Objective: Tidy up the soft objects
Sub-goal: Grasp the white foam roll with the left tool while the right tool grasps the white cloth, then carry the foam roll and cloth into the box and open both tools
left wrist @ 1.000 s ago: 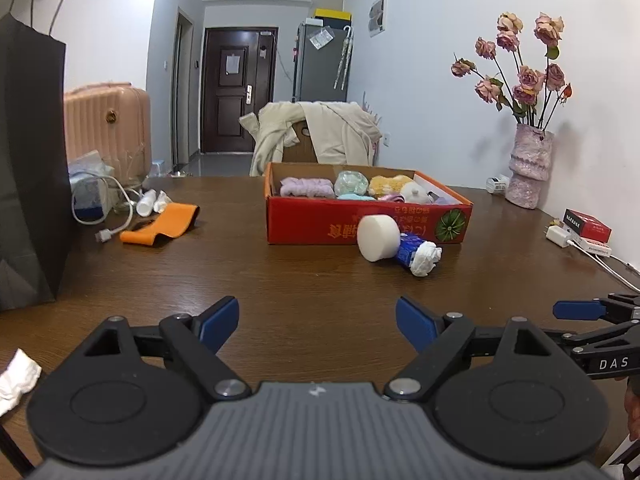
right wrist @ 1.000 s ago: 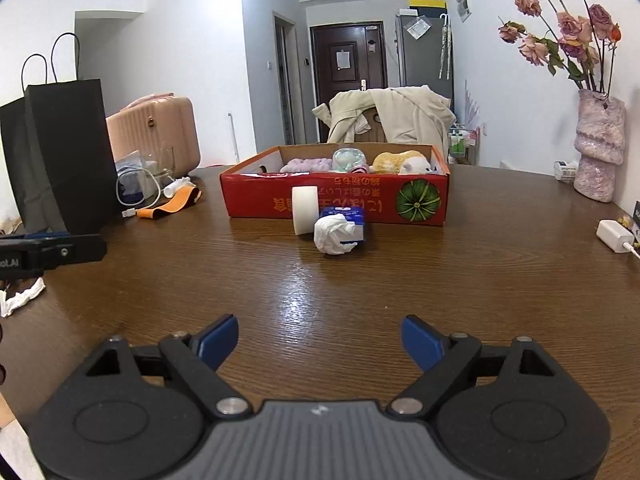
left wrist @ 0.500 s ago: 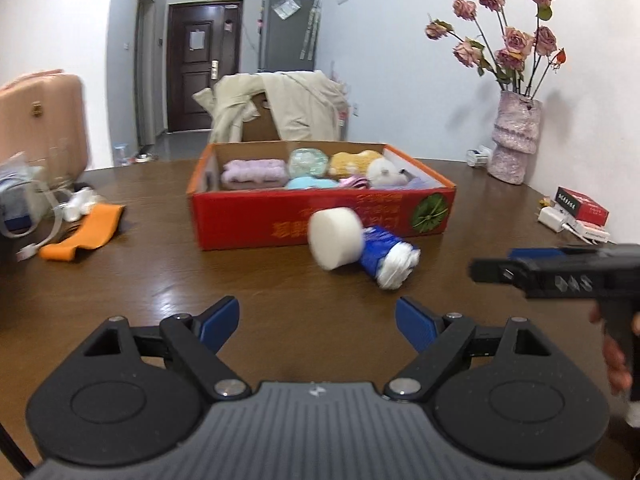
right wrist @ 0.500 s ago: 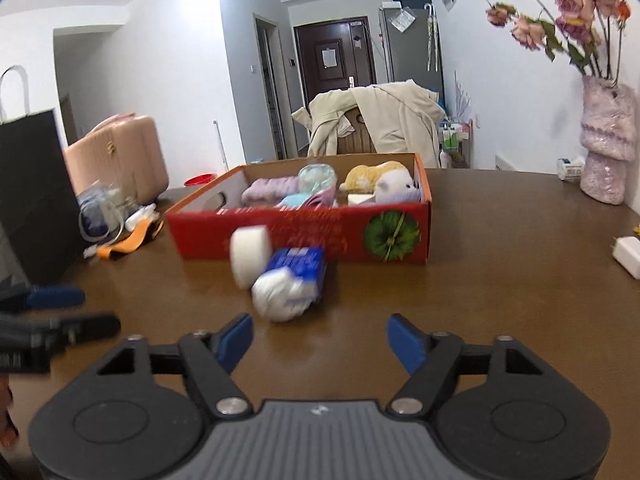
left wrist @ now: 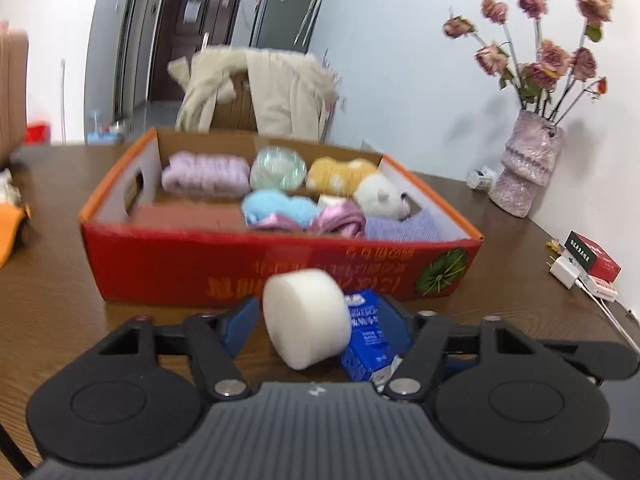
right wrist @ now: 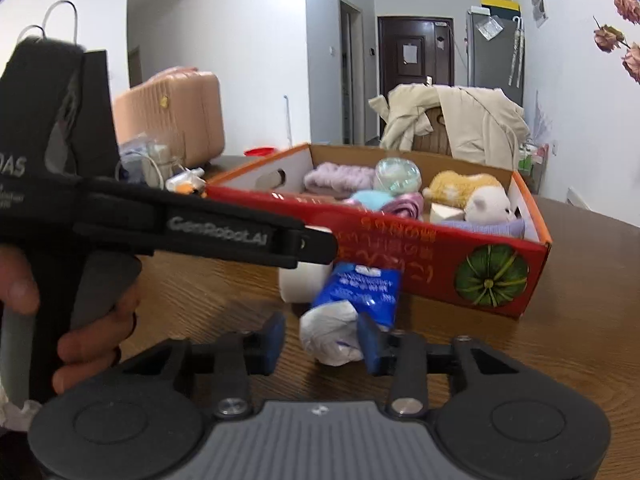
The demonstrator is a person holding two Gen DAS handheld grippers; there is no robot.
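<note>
A red cardboard box [left wrist: 192, 268] [right wrist: 472, 252] holds several soft things: purple towels, a blue cloth, a yellow plush and a white plush [left wrist: 380, 200]. In front of it lie a white sponge cylinder [left wrist: 306, 316] [right wrist: 298, 286] and a blue tissue pack [left wrist: 368, 336] [right wrist: 356, 304]. My left gripper [left wrist: 320, 320] is open with the sponge and the pack's left part between its fingers. My right gripper [right wrist: 322, 340] is open around the pack's white end, its right finger near or touching it. The left gripper's body [right wrist: 160, 232] crosses the right wrist view.
A pink vase [left wrist: 524, 176] with dried roses stands at the right by the wall. A red packet [left wrist: 592, 256] and a white charger [left wrist: 568, 272] lie at the right table edge. A pink suitcase [right wrist: 176, 116], a black bag [right wrist: 96, 92] and cables are on the left.
Both grippers have moved forward to the box. The sponge and tissue pack, ahead before, now sit between the fingers. The right gripper's opening has narrowed.
</note>
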